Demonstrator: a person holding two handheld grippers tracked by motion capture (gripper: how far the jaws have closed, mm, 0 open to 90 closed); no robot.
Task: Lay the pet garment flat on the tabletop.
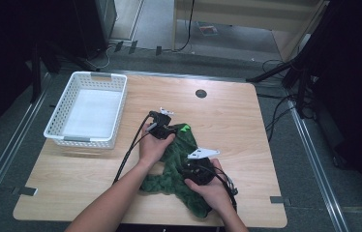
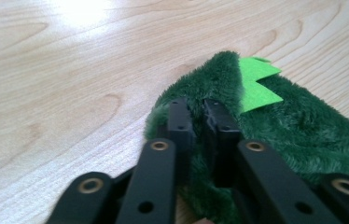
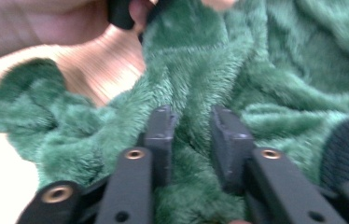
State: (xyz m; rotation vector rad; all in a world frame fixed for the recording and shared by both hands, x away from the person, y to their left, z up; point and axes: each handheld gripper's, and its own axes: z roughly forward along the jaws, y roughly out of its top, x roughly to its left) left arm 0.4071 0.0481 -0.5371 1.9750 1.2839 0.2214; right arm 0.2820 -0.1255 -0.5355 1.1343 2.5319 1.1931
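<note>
**High view: both grippers on a green garment**

Seen from above: a fuzzy green garment [image 1: 174, 169] crumpled on the worktop [image 1: 232, 121], between centre and near edge, towards the near right corner. Left gripper [image 1: 162, 126] at its far end, beside a bright green spiked trim [image 1: 185, 128]; right gripper [image 1: 199, 170] over its middle, nearer the front edge. Held by a hand each, cables trailing back towards the person. White basket [image 1: 88, 108] at the far left corner, well apart from the garment. Small dark round cap [image 1: 201, 93] near the far edge.

In the left gripper view: fingers [image 2: 180, 123] almost closed, pinching a raised fold of fur at the garment's edge, trim [image 2: 256, 86] just beside them, bare wood beyond.

In the right gripper view: fingers [image 3: 161, 135] part open, a ridge of fur between them and touching both; firmly clamped or not, cannot tell. Black ribbed cuff [image 3: 347, 149] at right.
</note>
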